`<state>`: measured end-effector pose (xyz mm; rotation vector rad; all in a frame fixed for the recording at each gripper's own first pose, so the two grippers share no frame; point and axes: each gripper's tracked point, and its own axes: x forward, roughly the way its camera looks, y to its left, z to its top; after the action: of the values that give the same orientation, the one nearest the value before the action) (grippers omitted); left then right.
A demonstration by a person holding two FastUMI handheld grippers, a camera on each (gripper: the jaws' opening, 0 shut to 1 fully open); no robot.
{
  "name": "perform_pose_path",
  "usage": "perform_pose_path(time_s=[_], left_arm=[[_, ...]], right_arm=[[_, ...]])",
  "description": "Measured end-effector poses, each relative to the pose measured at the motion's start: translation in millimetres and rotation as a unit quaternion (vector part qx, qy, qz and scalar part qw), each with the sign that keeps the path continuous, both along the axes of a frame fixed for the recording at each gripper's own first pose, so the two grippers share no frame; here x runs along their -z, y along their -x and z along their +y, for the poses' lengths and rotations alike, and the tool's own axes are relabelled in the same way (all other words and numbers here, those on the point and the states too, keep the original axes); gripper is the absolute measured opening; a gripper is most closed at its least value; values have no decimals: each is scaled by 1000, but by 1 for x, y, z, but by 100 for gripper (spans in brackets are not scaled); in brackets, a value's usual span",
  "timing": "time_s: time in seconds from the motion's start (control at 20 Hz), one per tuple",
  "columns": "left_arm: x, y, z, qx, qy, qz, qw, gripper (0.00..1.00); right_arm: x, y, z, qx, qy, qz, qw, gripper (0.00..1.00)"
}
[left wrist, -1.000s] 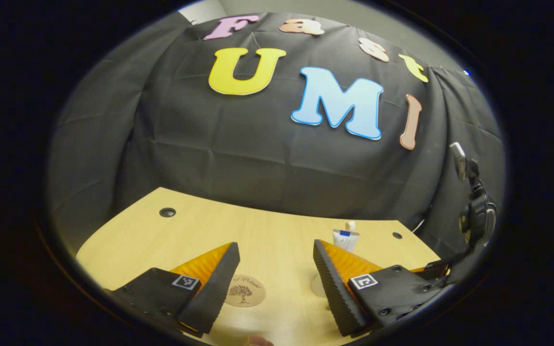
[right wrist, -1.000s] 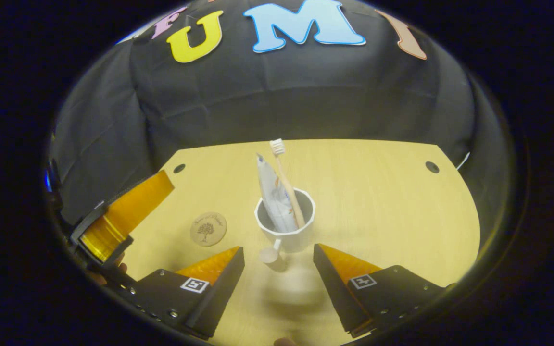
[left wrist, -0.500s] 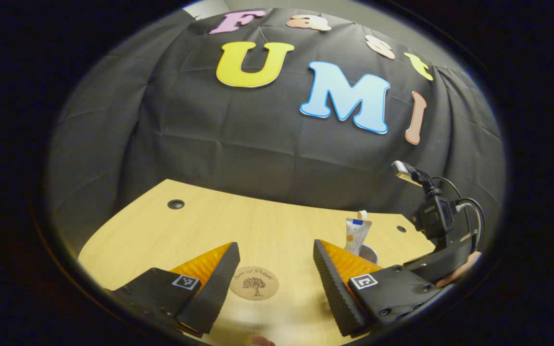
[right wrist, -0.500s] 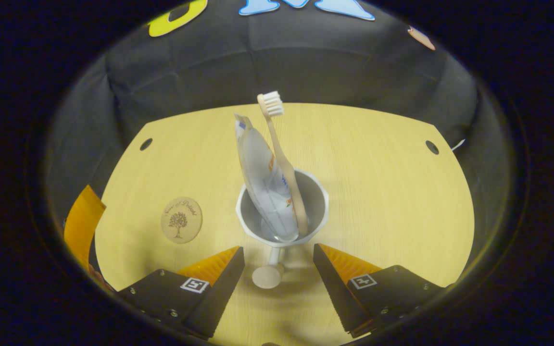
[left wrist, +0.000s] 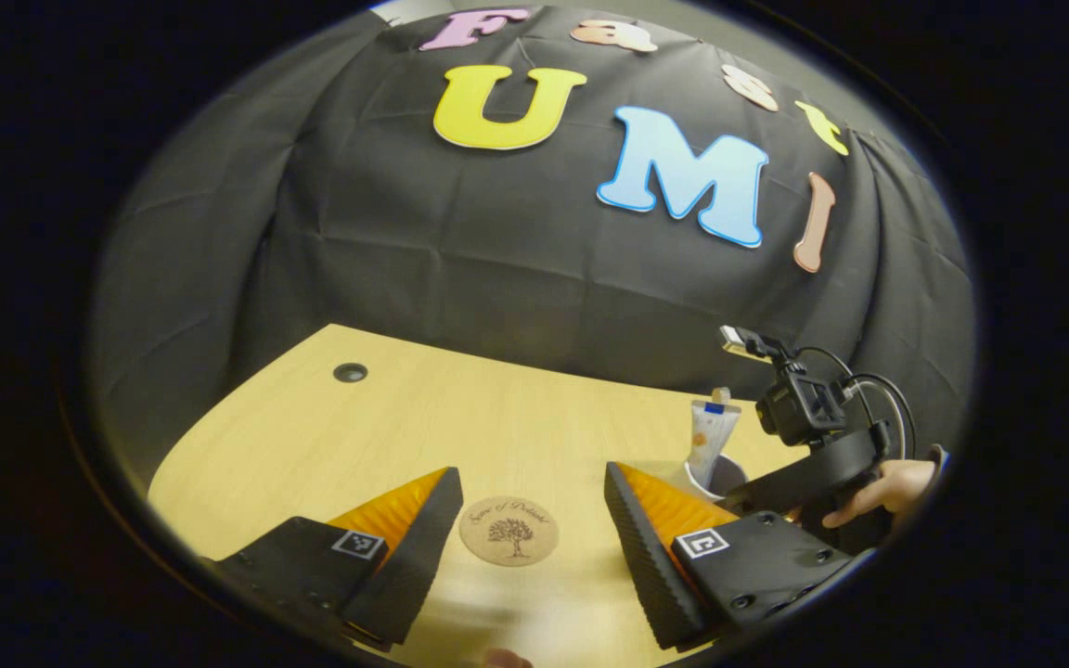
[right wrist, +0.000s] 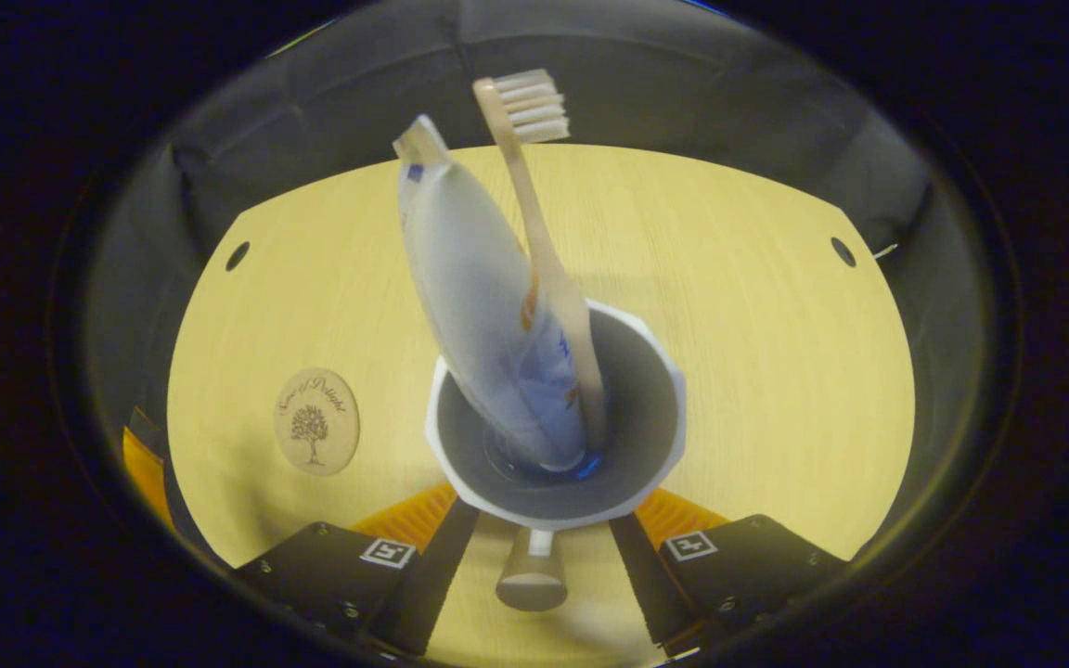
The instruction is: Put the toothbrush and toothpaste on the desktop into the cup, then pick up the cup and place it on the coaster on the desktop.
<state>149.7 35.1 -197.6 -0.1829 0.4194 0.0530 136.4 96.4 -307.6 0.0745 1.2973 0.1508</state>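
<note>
A white cup [right wrist: 553, 492] with a grey inside stands on the wooden desktop [right wrist: 757, 325]. In it lean the toothpaste tube [right wrist: 474, 306] and the beige toothbrush [right wrist: 539, 232], bristles up. My right gripper [right wrist: 542, 521] is open, with a finger on each side of the cup's handle [right wrist: 532, 577] and not touching it; the rim hides its fingertips. To the cup's left lies the round cork coaster [right wrist: 316, 422]. My left gripper [left wrist: 530, 478] is open above the coaster [left wrist: 508, 531] and holds nothing. In the left gripper view the cup [left wrist: 718, 475] and tube [left wrist: 711, 436] stand to the right.
In the left gripper view a hand [left wrist: 878, 492] holds the right gripper's black body [left wrist: 813, 455] beside the cup. Cable holes [right wrist: 238, 255] [right wrist: 843, 251] mark the desktop's far corners. An orange finger [right wrist: 137, 459] of the left gripper shows at the left edge of the right gripper view.
My right gripper has come forward and down to the cup, so the handle now lies between its fingers. The left gripper has drifted a little, and the coaster sits more between its fingers.
</note>
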Motion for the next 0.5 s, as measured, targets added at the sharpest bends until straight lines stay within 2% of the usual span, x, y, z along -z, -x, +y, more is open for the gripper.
perform_pose_path(time_s=[0.05,0.25,0.3,0.35,0.5], left_arm=[[1,1,1,-2,3,2,1000,98],[7,4,7,-9,12,6,1000,98],[8,5,7,-10,14,7,1000,98],[9,5,7,-11,14,8,1000,98],[8,6,6,-11,15,8,1000,98]], right_arm=[[3,0,-1,3,2,4,1000,72],[7,4,-8,1,7,18,1000,51],[6,5,-12,6,16,21,1000,51],[6,5,-10,7,13,22,1000,30],[7,5,-7,-1,12,15,1000,29]])
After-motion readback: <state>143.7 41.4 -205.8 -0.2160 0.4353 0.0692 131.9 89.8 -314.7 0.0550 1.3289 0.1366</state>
